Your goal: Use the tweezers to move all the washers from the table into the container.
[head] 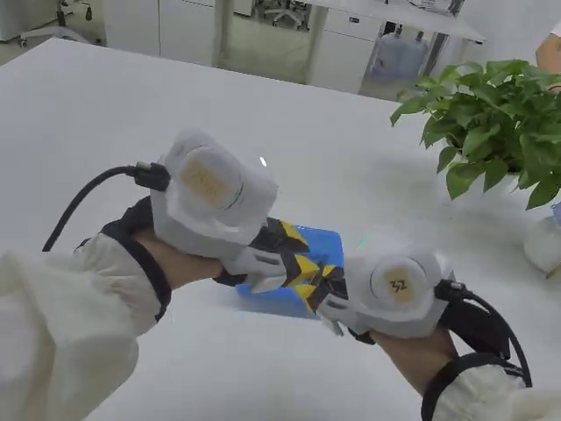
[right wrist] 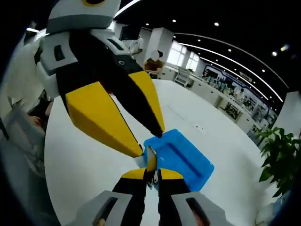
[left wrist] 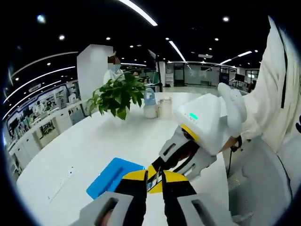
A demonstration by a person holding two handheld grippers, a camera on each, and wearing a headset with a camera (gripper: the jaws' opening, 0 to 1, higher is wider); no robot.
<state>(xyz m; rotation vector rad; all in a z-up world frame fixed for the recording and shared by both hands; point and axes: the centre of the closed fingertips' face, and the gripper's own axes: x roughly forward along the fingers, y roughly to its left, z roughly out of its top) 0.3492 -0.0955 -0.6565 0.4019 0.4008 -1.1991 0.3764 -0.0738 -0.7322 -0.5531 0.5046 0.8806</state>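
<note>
The right tongs (right wrist: 151,175) pinch the thin metal tweezers (right wrist: 151,159). The left tongs (left wrist: 154,179) sit tip to tip with them, and I cannot tell their grip. Seat the tweezers squarely before letting go. Just beyond lies the flat blue plastic container (right wrist: 188,165) on the white bench (right wrist: 221,132).

Wide bare bench (head: 105,96) lies open left and far, but the leafy plant (head: 491,114) walls off the right corner, and left tongs (head: 305,254) and right tongs (head: 317,286), tweezers (right wrist: 151,160) pinched, crowd tip to tip over the blue container (head: 333,246).
</note>
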